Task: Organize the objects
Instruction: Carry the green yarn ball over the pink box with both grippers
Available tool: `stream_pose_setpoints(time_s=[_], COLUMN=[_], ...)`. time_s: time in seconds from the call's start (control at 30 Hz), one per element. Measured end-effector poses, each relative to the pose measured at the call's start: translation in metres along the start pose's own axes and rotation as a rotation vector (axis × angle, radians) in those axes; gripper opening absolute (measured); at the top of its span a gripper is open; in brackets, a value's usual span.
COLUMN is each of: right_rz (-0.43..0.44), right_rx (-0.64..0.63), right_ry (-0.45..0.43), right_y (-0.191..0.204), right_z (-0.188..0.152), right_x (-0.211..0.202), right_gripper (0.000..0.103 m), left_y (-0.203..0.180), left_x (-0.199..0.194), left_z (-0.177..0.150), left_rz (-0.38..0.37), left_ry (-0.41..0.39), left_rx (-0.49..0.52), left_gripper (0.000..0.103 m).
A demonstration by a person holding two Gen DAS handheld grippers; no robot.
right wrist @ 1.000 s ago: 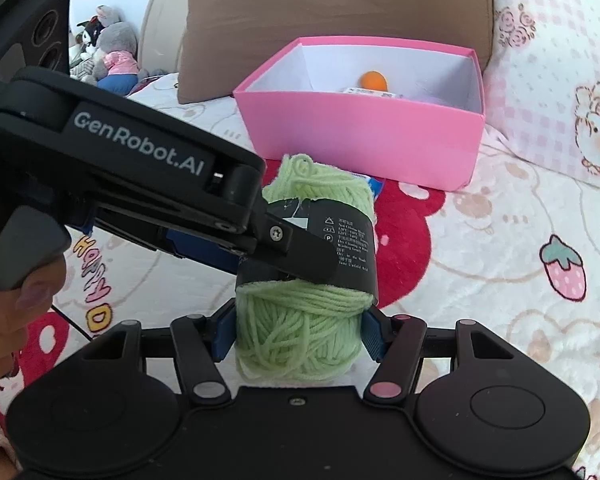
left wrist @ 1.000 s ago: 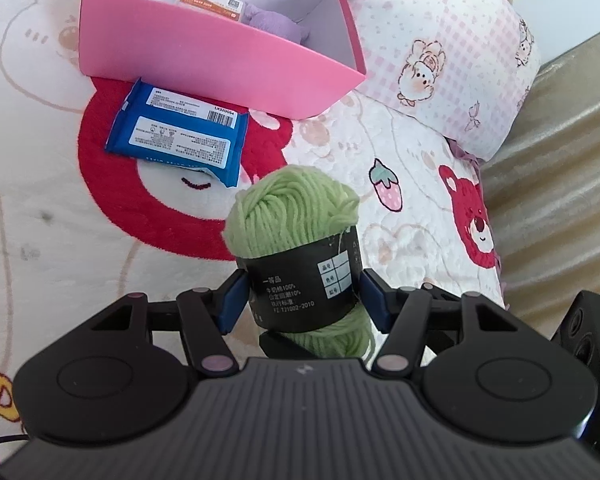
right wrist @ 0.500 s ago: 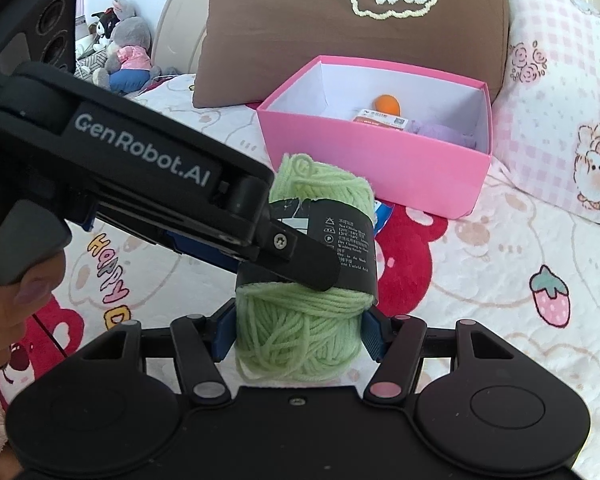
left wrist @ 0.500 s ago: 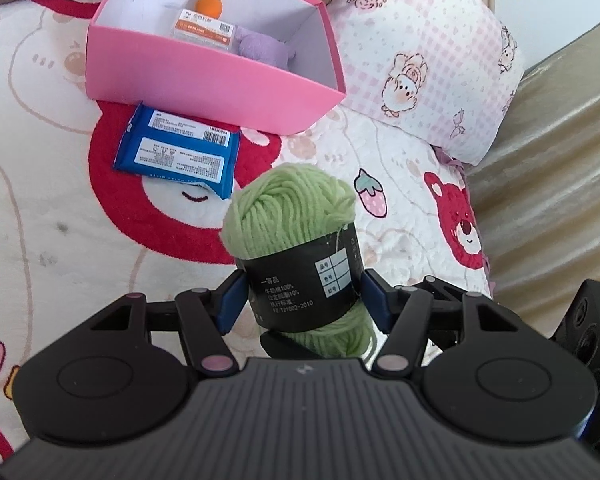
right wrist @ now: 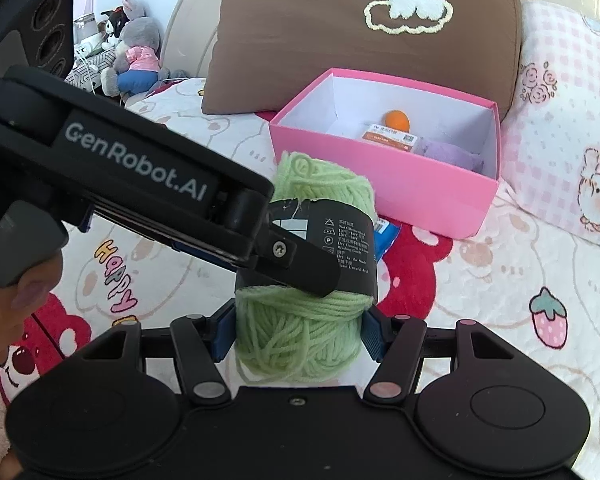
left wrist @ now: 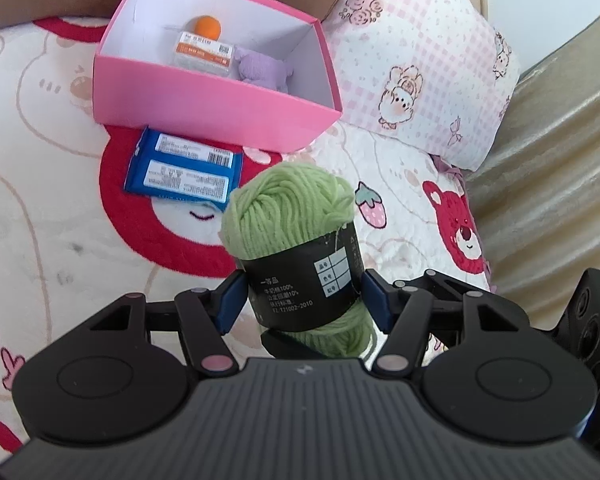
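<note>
Home bedroom, cartoon bedspread [left wrist: 40,208], pillows [right wrist: 364,32], plush toys [right wrist: 134,56]

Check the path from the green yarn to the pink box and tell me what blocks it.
Nothing visible blocks it. The green yarn is held by both the left gripper and right gripper, above the bedspread. The blue packet lies flat before the pink box, well below. The box's near-side space looks free.

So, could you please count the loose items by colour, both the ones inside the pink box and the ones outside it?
Green: 1, the yarn ball, gripped by both claws
Blue: 1, the snack packet, on the bedspread in front of the pink box
Orange: 2, the small ball and the orange-labelled packet, both in the box
Purple: 1, the soft item, in the box
Total: 5
</note>
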State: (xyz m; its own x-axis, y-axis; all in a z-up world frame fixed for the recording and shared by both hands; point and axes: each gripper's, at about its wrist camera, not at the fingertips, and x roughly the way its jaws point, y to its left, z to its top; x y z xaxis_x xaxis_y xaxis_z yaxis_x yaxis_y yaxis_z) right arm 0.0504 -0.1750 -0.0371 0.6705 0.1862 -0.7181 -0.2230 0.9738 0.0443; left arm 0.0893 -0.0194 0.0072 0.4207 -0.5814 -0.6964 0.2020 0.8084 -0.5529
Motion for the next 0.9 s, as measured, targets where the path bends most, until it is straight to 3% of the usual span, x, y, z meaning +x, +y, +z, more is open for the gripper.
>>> stream_pose_setpoints(time_s=[0.3,0.6,0.9], right_rz=[0.005,-0.027,0.042], right_rx=[-0.077,-0.249,-0.311], right_ry=[-0.052,-0.109,-0.11], right_y=[0.001,0.006,-0.014], right_z=[0.041,0.082,0.132], right_x=[-0.002,-0.01,0.001], right_gripper=[0.066,0.066,0.065], left_y=[-0.006,-0.014,-0.017], left_x=[-0.028,-0.047,-0.052], left_z=[0.032,0.072,0.122], left_rz=[0.0,0.025,0.075], left_ry=[-0.047,-0.096,-0.11], left_rx=[0.061,0.111,0.138], left_gripper=[0.061,0.063,0.063])
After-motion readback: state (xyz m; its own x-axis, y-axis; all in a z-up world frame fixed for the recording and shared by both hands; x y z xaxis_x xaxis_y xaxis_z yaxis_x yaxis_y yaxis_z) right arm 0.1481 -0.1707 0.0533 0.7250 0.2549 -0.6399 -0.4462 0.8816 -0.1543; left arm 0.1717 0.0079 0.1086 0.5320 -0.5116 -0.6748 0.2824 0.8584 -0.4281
